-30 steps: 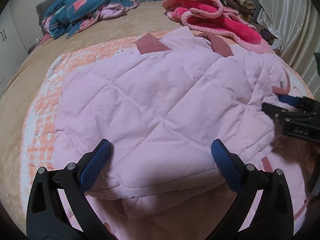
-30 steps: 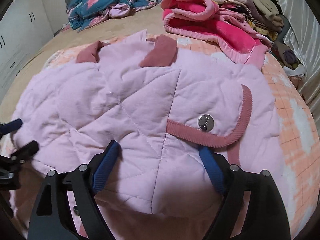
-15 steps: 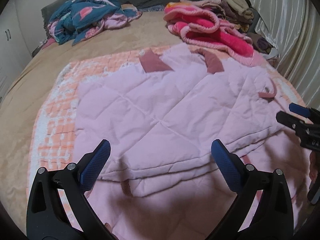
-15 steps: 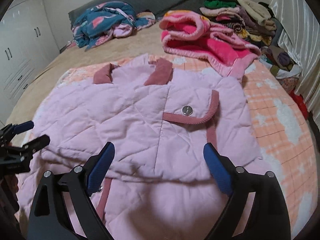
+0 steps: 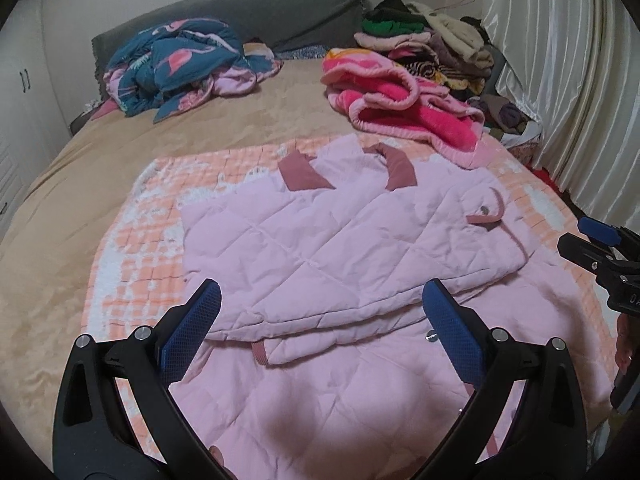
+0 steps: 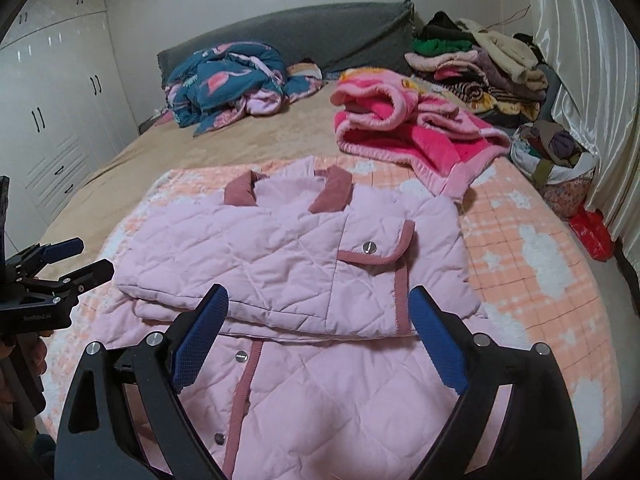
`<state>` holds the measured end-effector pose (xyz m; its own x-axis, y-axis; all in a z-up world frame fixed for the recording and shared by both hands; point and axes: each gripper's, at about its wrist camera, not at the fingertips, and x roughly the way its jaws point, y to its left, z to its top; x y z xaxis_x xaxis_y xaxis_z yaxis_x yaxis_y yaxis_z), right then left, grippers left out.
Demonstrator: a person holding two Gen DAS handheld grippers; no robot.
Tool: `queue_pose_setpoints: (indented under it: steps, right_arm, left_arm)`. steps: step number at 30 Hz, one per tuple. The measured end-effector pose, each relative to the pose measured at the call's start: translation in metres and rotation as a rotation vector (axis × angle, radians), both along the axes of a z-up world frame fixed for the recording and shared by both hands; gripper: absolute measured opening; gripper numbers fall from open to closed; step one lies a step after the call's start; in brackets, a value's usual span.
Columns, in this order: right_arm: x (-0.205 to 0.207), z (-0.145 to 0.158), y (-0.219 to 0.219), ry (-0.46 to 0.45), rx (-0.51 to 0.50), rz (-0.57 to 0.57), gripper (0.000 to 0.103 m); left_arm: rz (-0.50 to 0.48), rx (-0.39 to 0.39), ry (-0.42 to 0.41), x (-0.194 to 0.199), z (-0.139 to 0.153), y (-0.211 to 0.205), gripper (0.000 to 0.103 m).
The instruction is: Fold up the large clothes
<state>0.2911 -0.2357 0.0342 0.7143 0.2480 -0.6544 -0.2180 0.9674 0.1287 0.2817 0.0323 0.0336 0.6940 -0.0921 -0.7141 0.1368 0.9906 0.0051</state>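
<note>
A pale pink quilted jacket [image 5: 340, 240] [image 6: 280, 248] with a dusty-rose collar and pocket trim lies on the bed, its upper half folded down over the lower half. My left gripper [image 5: 322, 296] hovers above the near part of the jacket, open, nothing between its blue pads. Over the jacket's right side my right gripper [image 6: 319, 298] is likewise open and empty. Each gripper shows at the edge of the other's view: the right gripper [image 5: 592, 240] and the left gripper [image 6: 68, 264], both clear of the cloth.
An orange-and-white checked blanket [image 6: 520, 240] lies under the jacket on the tan bed sheet [image 5: 60, 240]. Farther back are a pink fleece blanket [image 6: 400, 128], a blue flamingo quilt [image 5: 180, 68] and a pile of clothes [image 6: 472, 64]. Curtains [image 5: 560, 80] stand right, white wardrobes [image 6: 52, 120] left.
Both grippers have risen and drawn back from the jacket. The jacket looks smaller now, and more of the bed shows. The folded jacket lies still.
</note>
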Motion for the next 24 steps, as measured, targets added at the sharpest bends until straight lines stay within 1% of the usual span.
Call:
queue_pose_setpoints:
  steps: [9, 24]
  right_arm:
    - [-0.028, 0.022, -0.003, -0.044, 0.007, -0.001, 0.091]
    - [-0.078, 0.047, -0.007, -0.105, 0.003, 0.019, 0.091]
  left_arm:
    - [-0.012, 0.005, -0.048, -0.027, 0.024, -0.002, 0.095]
    - [-0.041, 0.007, -0.101, -0.07, 0.045, -0.007, 0.095]
